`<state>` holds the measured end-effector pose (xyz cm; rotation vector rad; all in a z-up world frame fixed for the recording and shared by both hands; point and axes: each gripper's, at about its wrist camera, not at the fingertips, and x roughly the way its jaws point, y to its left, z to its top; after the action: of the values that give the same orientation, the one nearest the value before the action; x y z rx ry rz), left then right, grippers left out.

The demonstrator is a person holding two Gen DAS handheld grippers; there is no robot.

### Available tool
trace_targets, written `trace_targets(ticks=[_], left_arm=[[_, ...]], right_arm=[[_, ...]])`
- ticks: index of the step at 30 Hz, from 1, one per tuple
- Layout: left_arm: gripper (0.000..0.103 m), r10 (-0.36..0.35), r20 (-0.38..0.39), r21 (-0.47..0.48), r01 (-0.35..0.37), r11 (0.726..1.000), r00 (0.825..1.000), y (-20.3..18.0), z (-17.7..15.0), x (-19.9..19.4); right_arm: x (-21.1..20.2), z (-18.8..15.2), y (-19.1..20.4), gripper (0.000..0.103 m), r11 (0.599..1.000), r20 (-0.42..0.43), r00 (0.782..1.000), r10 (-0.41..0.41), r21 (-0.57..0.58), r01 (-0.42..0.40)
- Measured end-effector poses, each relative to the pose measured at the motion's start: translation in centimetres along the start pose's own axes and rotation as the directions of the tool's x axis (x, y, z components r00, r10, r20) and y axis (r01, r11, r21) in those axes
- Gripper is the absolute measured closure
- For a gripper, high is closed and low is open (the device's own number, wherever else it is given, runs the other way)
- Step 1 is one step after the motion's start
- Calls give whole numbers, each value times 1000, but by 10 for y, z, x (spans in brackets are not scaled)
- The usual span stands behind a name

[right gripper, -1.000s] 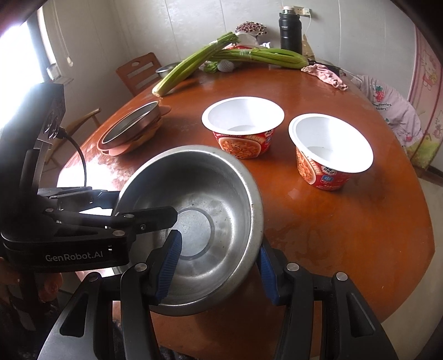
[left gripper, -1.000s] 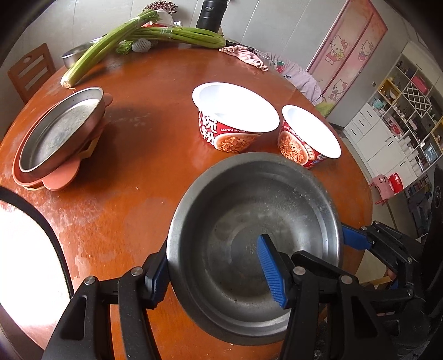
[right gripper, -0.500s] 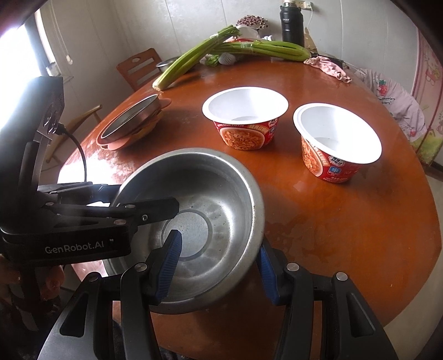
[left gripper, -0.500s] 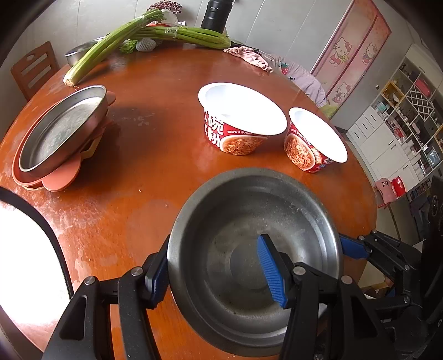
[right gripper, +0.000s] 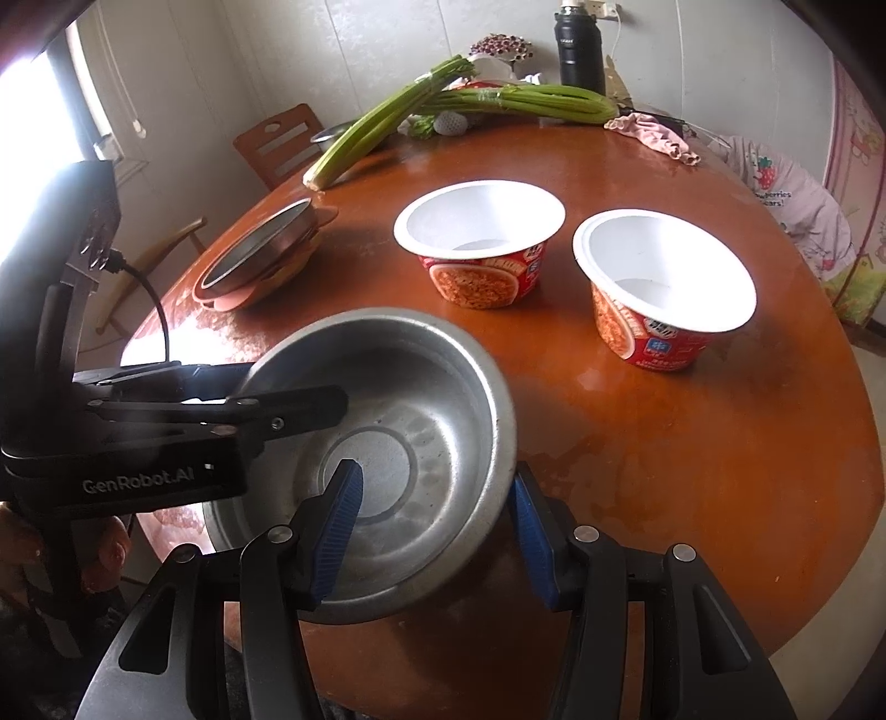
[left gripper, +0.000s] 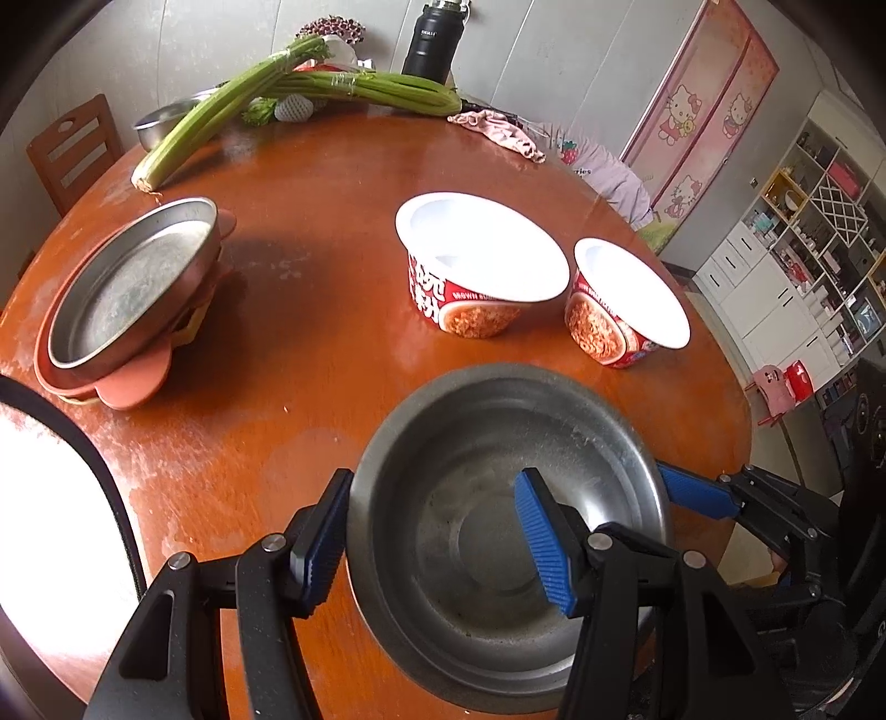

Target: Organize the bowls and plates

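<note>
A steel bowl sits at the near edge of the round wooden table. My left gripper straddles its left rim, one finger outside and one inside, with a wide gap. My right gripper straddles its right rim the same way. Neither jaw presses the rim. Two empty red-and-white noodle bowls stand side by side beyond it. A steel plate is stacked on a pink plate at the left.
Long celery stalks, a black flask, a pink cloth and a small steel bowl lie at the far side of the table. A wooden chair stands behind the table on the left.
Both grippers and the steel bowl have drawn back toward the near table edge. The noodle bowls and plate stack stayed put.
</note>
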<state>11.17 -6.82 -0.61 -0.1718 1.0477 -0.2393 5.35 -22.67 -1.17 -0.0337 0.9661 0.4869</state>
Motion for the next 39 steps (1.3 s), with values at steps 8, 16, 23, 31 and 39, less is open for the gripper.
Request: trace_targets(ticks=[8, 16, 23, 31, 39], left_arm=[[44, 7, 28, -16, -7, 1000, 1000, 6, 9, -10], [44, 5, 62, -20, -3, 1000, 998, 14, 21, -23], [44, 9, 97, 6, -10, 1000, 995, 14, 43, -33], [44, 9, 111, 73, -17, 997, 994, 9, 80, -33], [44, -2, 95, 126, -10, 992, 996, 3, 121, -15]], right_arm=[[-9, 10, -3, 47, 1000, 27, 1000, -8, 16, 7], [-20, 30, -8, 47, 997, 71, 997, 31, 68, -36], [-21, 50, -11, 47, 989, 95, 994, 53, 133, -66], [-14, 74, -15, 47, 982, 116, 993, 28, 183, -49], [6, 92, -19, 47, 976, 104, 994, -21, 219, -2]])
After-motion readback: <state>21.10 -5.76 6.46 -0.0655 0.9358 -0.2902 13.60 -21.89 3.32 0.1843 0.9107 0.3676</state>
